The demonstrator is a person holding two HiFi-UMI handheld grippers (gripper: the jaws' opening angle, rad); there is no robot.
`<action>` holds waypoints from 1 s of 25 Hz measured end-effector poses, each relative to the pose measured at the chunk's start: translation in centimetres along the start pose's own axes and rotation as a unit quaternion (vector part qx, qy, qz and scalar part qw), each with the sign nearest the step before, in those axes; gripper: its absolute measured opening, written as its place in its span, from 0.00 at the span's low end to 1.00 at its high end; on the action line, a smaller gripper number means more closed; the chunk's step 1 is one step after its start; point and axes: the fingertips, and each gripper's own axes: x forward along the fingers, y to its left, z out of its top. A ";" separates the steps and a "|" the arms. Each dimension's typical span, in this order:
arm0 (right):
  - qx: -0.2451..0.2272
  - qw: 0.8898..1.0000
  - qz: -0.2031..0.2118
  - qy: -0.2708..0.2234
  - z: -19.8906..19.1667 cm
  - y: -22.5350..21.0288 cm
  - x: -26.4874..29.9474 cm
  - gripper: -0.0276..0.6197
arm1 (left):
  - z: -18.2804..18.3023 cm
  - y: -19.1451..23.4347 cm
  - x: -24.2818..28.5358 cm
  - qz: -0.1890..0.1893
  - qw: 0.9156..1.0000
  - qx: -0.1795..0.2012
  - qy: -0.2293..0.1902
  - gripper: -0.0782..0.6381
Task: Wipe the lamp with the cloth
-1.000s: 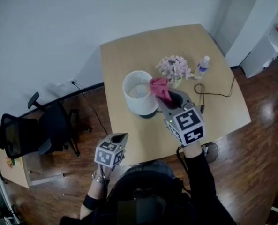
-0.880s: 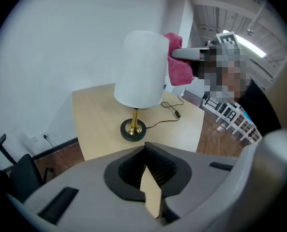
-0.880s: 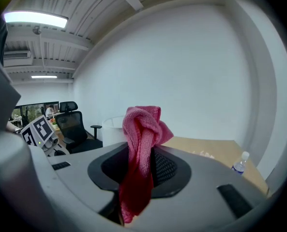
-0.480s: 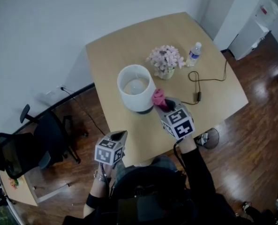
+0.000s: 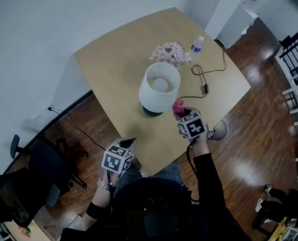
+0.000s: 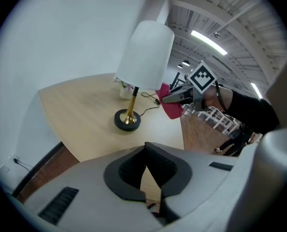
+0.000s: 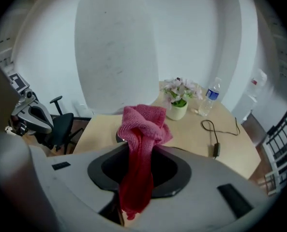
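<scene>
The lamp has a white shade [image 5: 160,86] on a brass stem with a dark round base [image 6: 128,120], and it stands upright near the table's front edge. In the right gripper view the shade [image 7: 116,47] fills the space just ahead. My right gripper [image 5: 180,112] is shut on a pink cloth [image 7: 141,129], which bunches above the jaws and hangs down between them. The cloth [image 5: 178,107] hovers just right of the lamp, low beside the shade; I cannot tell if it touches. My left gripper [image 5: 128,142] is shut and empty at the table's near edge, pointing at the lamp.
On the wooden table [image 5: 113,69] behind the lamp stand a pot of pale flowers [image 5: 171,53] and a water bottle [image 5: 197,44]. The lamp's black cable [image 5: 204,82] snakes across the right side. An office chair [image 5: 33,164] is on the floor at left.
My right gripper has sunk with the cloth from the shade's top rim to low beside the lamp. The left gripper has edged toward the table and tilted down.
</scene>
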 end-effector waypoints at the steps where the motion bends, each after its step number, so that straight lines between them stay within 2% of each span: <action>1: 0.013 1.000 -0.006 0.006 -0.6 0.5 -0.3 0.22 | -0.2 0.3 -0.2 -0.009 1.000 0.006 0.001 0.11; 3: 0.036 0.999 -0.015 -0.001 -1.2 1.9 -1.8 0.22 | -0.3 0.5 -0.8 -0.026 1.000 0.018 0.003 0.11; 5: 0.043 0.998 -0.023 -0.030 -0.6 4.1 -4.4 0.22 | -0.5 0.5 -1.3 -0.042 0.999 0.029 0.005 0.11; 8: 0.017 0.994 -0.044 -0.102 3.6 8.5 -9.7 0.22 | -1.1 0.7 -2.1 -0.056 0.997 0.049 0.012 0.11; 9: 0.013 0.990 -0.040 -0.133 5.5 9.9 -11.1 0.22 | -1.4 1.0 -2.3 -0.056 0.997 0.056 0.015 0.11; 11: 0.030 0.980 -0.002 -0.199 9.7 12.6 -12.9 0.22 | -1.6 2.0 -2.7 -0.050 0.997 0.061 0.019 0.11; 13: 0.048 0.970 0.029 -0.235 12.9 14.2 -13.2 0.22 | -1.3 2.8 -3.0 -0.039 0.997 0.059 0.019 0.11; 16: 0.040 0.971 0.011 -0.235 15.4 14.4 -12.9 0.23 | -0.4 3.2 -3.8 -0.020 0.998 0.064 0.021 0.11; 20: 0.044 0.974 -0.014 -0.223 16.3 13.1 -11.8 0.22 | 0.8 5.0 -4.1 -0.005 0.996 0.079 0.033 0.11; 22: 0.054 0.974 -0.021 -0.221 16.4 12.9 -11.2 0.22 | 1.2 6.2 -3.4 -0.016 0.996 0.081 0.039 0.11; 25: 0.087 0.966 -0.029 -0.240 17.3 14.0 -11.3 0.22 | 2.0 7.5 -2.3 -0.051 0.992 0.105 0.043 0.11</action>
